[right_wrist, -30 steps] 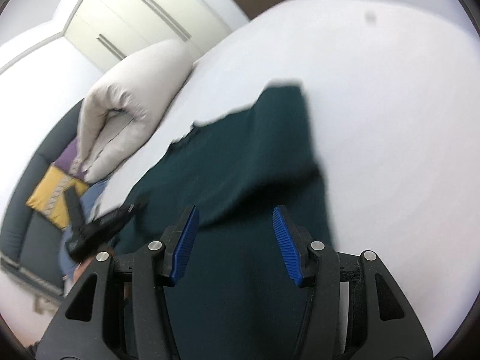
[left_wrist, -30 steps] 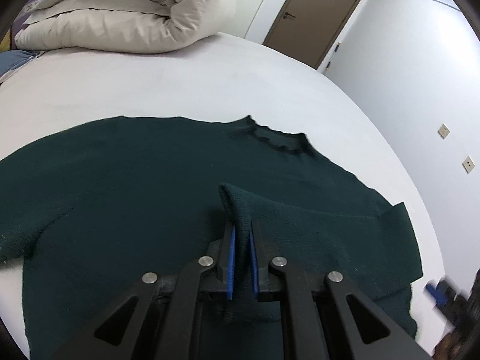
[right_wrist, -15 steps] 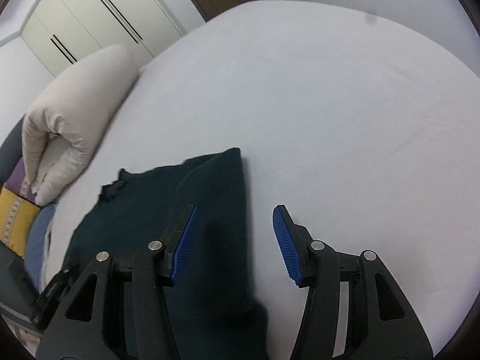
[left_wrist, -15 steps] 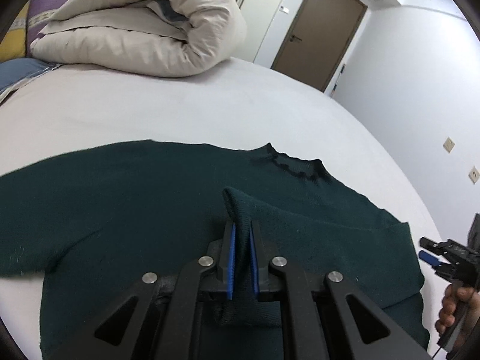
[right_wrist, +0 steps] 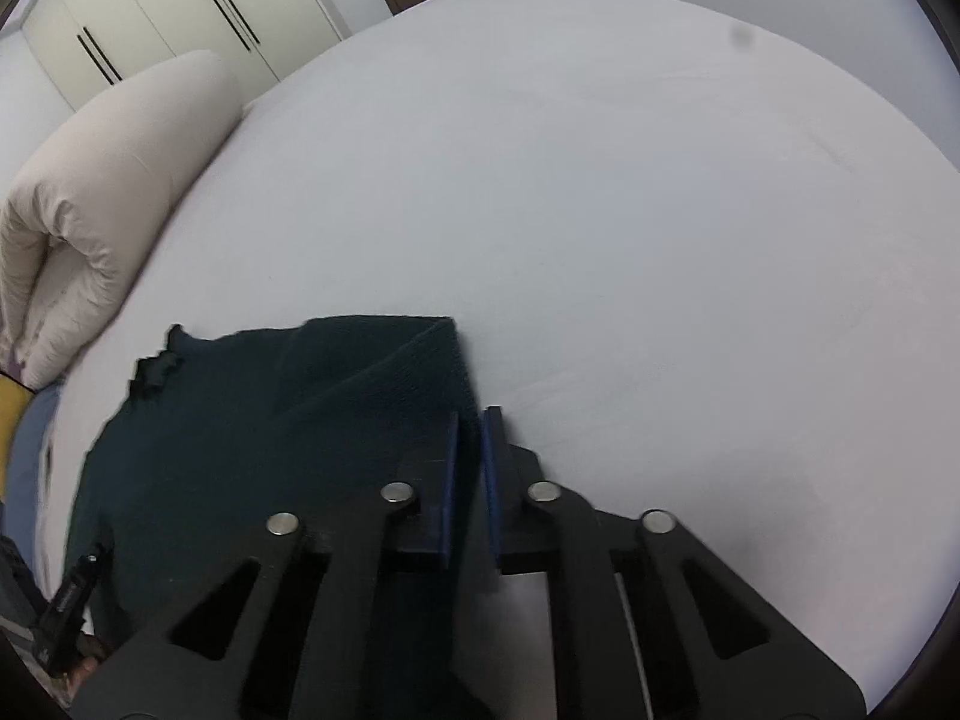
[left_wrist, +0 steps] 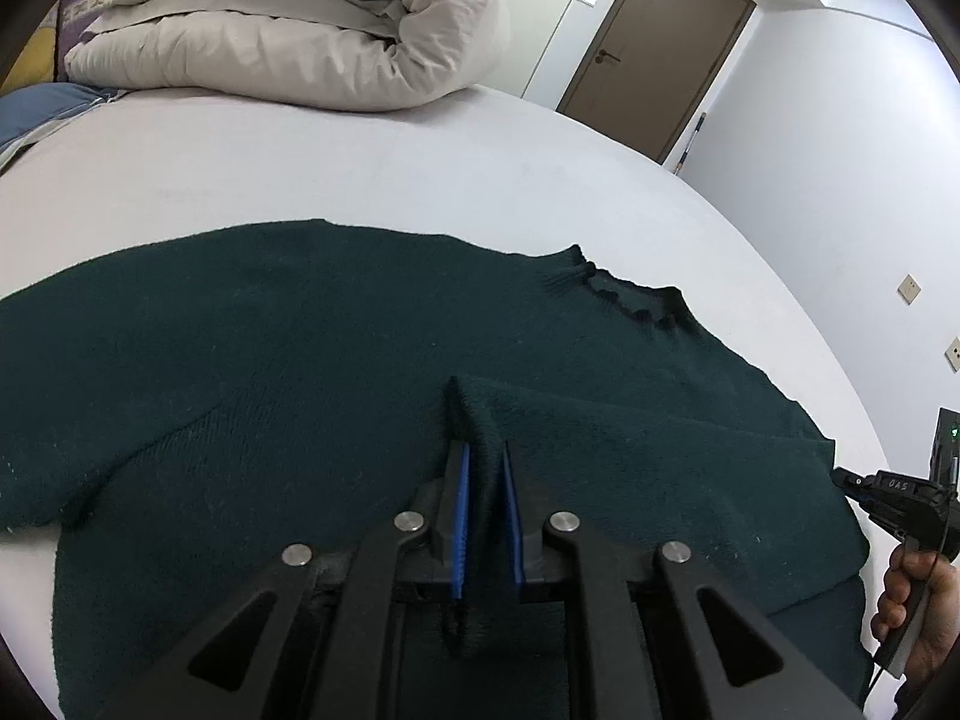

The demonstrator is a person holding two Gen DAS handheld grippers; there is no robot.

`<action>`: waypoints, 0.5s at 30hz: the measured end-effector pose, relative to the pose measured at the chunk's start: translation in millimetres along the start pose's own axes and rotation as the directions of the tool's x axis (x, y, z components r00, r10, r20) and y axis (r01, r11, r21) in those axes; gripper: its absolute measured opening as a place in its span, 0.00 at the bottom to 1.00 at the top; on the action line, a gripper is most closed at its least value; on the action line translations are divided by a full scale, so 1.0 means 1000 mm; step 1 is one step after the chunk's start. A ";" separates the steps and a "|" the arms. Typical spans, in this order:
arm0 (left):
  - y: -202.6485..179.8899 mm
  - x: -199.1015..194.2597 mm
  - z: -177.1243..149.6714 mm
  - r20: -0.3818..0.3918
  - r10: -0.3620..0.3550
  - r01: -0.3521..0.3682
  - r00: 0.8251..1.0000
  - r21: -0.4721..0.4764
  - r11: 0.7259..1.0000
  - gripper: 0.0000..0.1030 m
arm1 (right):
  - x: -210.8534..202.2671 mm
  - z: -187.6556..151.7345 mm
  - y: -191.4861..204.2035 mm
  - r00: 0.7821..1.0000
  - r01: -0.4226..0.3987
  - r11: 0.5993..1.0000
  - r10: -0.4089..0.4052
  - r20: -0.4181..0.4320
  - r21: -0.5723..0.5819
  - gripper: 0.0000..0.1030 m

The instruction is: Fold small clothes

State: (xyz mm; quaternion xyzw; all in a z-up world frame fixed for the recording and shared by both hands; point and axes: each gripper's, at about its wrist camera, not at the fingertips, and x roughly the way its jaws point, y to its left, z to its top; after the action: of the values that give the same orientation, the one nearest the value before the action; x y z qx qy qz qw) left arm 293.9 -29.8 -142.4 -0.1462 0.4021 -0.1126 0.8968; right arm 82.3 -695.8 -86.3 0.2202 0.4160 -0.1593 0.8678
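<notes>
1. The dark green knitted sweater [left_wrist: 300,372] lies spread out flat on the big white bed [left_wrist: 372,168], with its neck hole pointing toward the far side.
2. The left tool [left_wrist: 480,480] is pinched tight on a raised fold of the sweater. I think this is so the sleeve part can be lifted over the middle.
3. The right tool [right_wrist: 471,468] is squeezed narrow at the sweater's side edge. It looks like it holds that edge, but I cannot tell for sure.
4. Gripping two spots likely keeps the fold straight.
5. A puffy cream rolled-up quilt [left_wrist: 288,30] sits at the far end of the bed, well apart from the sweater. Nothing lies in the way of the fold.
</notes>
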 end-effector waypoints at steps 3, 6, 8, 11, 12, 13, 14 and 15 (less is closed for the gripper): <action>0.002 0.001 -0.001 0.001 -0.008 0.008 1.000 -0.003 1.000 0.14 | 0.004 0.002 -0.029 1.000 -0.003 0.997 0.002 0.011 0.075 0.00; 0.002 0.002 -0.002 0.002 -0.006 0.006 1.000 0.001 1.000 0.14 | -0.014 0.002 -0.039 0.995 -0.090 0.993 0.087 0.047 0.071 0.01; 0.002 0.002 -0.001 0.001 -0.009 0.009 1.000 -0.003 1.000 0.14 | -0.041 -0.002 -0.037 0.984 -0.143 0.989 0.138 0.112 0.044 0.05; 0.003 0.001 -0.001 0.000 -0.017 0.017 1.000 -0.010 1.000 0.15 | -0.068 -0.016 -0.025 0.978 -0.156 0.988 0.157 0.135 -0.018 0.27; 0.003 0.001 -0.001 0.001 -0.021 0.021 1.000 -0.013 1.000 0.15 | -0.074 -0.023 -0.021 0.977 -0.160 0.986 0.164 0.133 -0.037 0.39; 0.003 0.001 -0.001 0.001 -0.024 0.024 1.000 -0.016 1.000 0.15 | -0.077 -0.026 -0.017 0.978 -0.162 0.985 0.168 0.122 -0.054 0.43; 0.004 0.001 -0.001 0.002 -0.026 0.026 1.000 -0.016 1.000 0.15 | -0.074 -0.031 -0.010 0.984 -0.151 0.985 0.157 0.083 -0.081 0.43; 0.004 0.001 -0.001 0.003 -0.025 0.025 1.000 -0.015 1.000 0.15 | -0.070 -0.035 -0.007 0.990 -0.130 0.987 0.134 0.041 -0.091 0.43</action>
State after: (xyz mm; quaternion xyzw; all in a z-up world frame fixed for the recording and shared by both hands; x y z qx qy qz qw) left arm 294.2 -26.8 -144.4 -0.1581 0.4000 -0.1207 0.8947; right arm 13.8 -677.1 -51.7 0.2050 0.3866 -0.0883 0.8948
